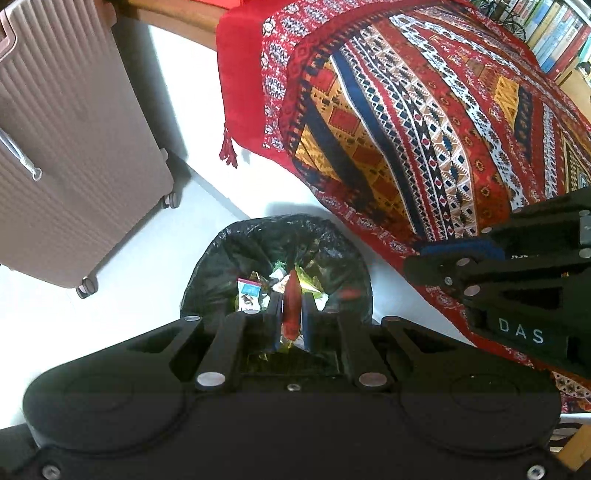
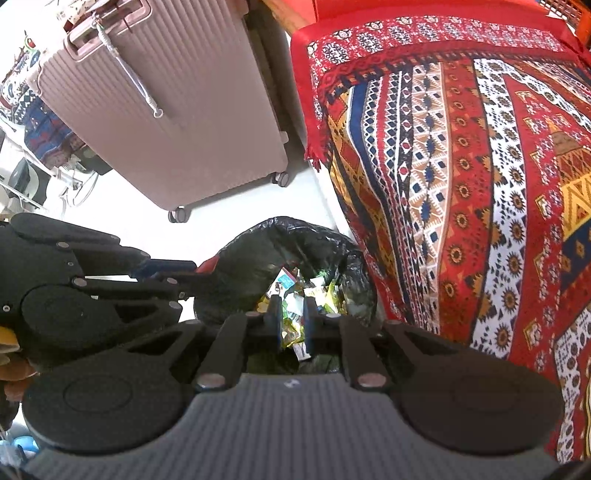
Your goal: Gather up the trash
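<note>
A bin with a black liner (image 1: 236, 251) stands on the white floor, holding several wrappers and paper scraps. My left gripper (image 1: 291, 295) hangs right over its mouth, shut on a red wrapper (image 1: 291, 317) that sticks up between the pads. In the right wrist view the same bin (image 2: 266, 251) lies below my right gripper (image 2: 291, 301). Its fingers stand a narrow gap apart, and only the bin's trash shows through the gap. The right gripper (image 1: 413, 256) reaches in from the right beside the bin. The left gripper (image 2: 201, 271) with its red wrapper (image 2: 208, 264) enters from the left.
A ribbed pink-brown suitcase (image 1: 74, 147) on wheels stands on the floor behind the bin to the left. A surface draped in a red patterned cloth (image 1: 443, 129) rises close on the bin's right. Bookshelves (image 1: 554, 33) show far back.
</note>
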Available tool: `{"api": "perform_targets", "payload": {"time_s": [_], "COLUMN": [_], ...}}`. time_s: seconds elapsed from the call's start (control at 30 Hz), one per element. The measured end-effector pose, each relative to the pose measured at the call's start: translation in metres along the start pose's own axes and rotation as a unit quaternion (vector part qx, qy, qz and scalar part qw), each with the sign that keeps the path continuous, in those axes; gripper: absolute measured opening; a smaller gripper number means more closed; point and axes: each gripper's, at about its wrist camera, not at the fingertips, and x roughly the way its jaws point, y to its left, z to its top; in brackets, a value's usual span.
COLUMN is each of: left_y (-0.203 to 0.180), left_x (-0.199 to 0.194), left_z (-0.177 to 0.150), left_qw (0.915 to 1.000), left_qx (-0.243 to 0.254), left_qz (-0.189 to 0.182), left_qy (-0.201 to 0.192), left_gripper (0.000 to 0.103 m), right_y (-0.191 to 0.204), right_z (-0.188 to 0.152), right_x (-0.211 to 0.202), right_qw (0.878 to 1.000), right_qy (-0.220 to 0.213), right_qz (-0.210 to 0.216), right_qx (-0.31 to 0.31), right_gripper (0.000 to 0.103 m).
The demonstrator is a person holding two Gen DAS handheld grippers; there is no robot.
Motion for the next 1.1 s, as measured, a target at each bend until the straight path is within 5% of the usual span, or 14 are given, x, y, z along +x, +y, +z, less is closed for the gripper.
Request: {"api": "perform_targets", "payload": {"time_s": [0.13, 0.2, 0.4, 1.1], "left_y": [0.003, 0.004, 0.006, 0.011], "left_x": [0.004, 0.004, 0.001, 0.004], "left_z": [0.000, 0.000, -0.001, -0.004], "left_qw": [1.0000, 0.9999, 1.0000, 0.9992], "left_qx": [-0.004, -0.006, -0.007, -0.024], "left_qz": [-0.006, -0.009, -0.005, 0.029], "left_qy": [0.006, 0.008, 0.004, 0.010], "left_gripper": [0.016, 0.017, 0.038, 0.065], "right_y": [0.003, 0.004, 0.006, -0.002], "right_z": [0.004, 0.004, 0.005, 0.000], "right_x": [0.003, 0.004, 0.007, 0.006], "right_qw": [1.000, 1.000, 1.000, 1.000], "right_qy": [0.001, 0.001, 0.002, 0.002], "right_qz": [0.000, -0.001, 0.001, -0.010], "right_qx": [-0.001, -0.001, -0.001, 0.023], "right_gripper": [0.023, 0.039, 0.044, 0.060]}}
